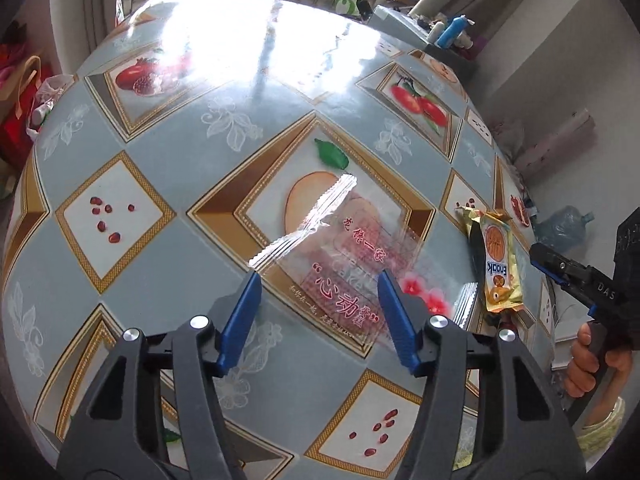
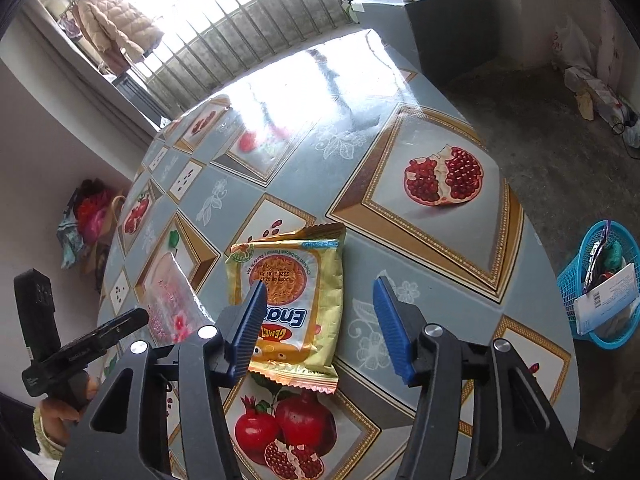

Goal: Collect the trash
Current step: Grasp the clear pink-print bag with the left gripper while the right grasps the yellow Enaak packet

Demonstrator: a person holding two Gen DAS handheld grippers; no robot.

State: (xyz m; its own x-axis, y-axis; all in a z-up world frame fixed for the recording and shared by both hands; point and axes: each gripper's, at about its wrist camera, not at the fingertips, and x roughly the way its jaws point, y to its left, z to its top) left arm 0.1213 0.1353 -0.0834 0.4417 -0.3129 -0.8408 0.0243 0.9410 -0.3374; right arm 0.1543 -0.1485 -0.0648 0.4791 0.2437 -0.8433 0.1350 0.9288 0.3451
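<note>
My left claw (image 1: 320, 294) stood wide open and empty above the bench (image 1: 168, 288). The clear wrapper (image 1: 344, 256) with red lettering lay flat directly ahead of it, its near end between the two blue fingers (image 1: 244, 320), though I could not tell whether either finger touched the film. I judged the claw was lined up this way to straddle the wrapper's width, since so thin and flat a sheet offers only its edges for a pinch.

My right claw (image 2: 320, 300) was likewise wide open and held nothing. The yellow snack packet (image 2: 288, 300) lay flat just ahead of it, nearer the left finger (image 2: 246, 330), which overlapped the packet's left edge in that view; contact could not be confirmed. The right finger stood well clear over bare bench.

The two pieces of trash lay near each other, one before each claw, which I took as the reason for working both sides at once. A blue basket (image 2: 596, 292) with paper already in it stood on the floor off to the right of my right claw, the likely destination. Neither piece had yet been lifted.
</note>
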